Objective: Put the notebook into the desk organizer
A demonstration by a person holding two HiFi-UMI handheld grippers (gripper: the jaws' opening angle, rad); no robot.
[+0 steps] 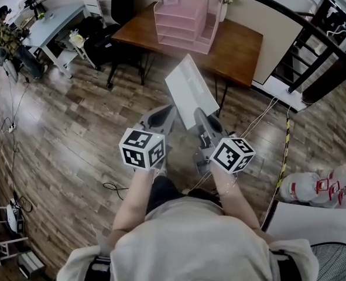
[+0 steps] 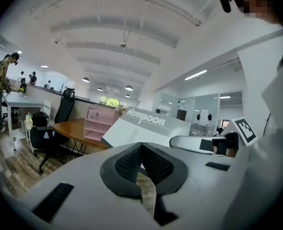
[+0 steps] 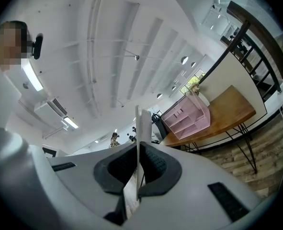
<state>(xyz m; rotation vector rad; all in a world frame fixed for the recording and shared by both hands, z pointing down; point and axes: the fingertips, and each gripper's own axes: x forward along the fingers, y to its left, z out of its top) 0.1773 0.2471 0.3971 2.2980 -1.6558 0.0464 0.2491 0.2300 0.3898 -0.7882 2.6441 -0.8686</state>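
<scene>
Notebook (image 1: 189,89): white, lower edge clamped between the right gripper (image 3: 138,171) fingers (held off the floor, short of the surface). Left gripper (image 2: 141,152) fingers: together, empty, just beside it.

- Bright, even light falls from ceiling strip lamps (image 3: 33,78) high above the jaws; shadows are soft.
- Both gripper views bow strongly (fisheye), corners black.
- Beyond the jaws the notebook (image 2: 146,131) print is sharp; the foreground below them blurs.

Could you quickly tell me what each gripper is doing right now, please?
Left gripper: closed, holding nothing.
Right gripper: closed on the notebook.
</scene>
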